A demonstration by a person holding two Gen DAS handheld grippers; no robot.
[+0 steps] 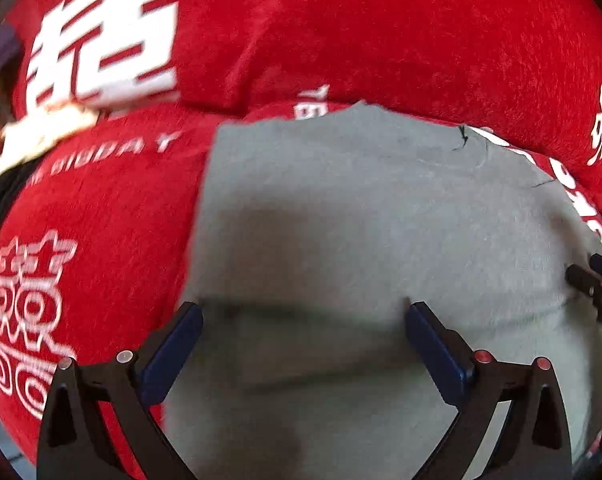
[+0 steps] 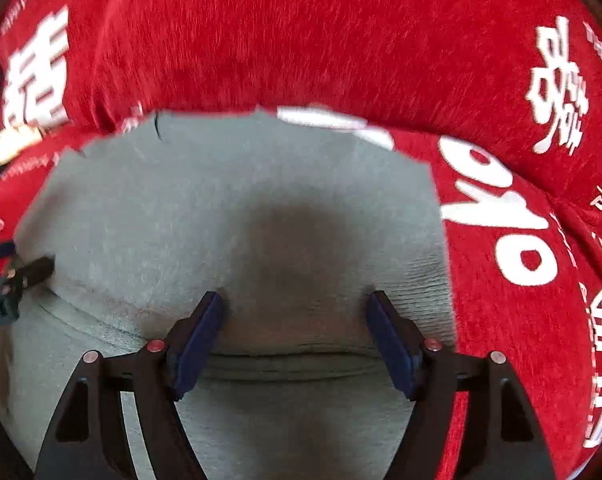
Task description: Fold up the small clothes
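Grey garment [image 1: 361, 220] fills centre frame on red printed blanket [image 1: 341, 32]. I have left gripper [image 1: 303, 322] and right gripper [image 2: 295, 312] both wide, holding nothing, low over 1 folded edge. Probably mid-fold; next I pinch that edge.

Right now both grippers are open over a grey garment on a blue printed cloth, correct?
Not quite: the cloth is red with white print, not blue, as the right wrist view shows plainly. The rest holds: left gripper and right gripper are both open, fingers spread over the grey garment.
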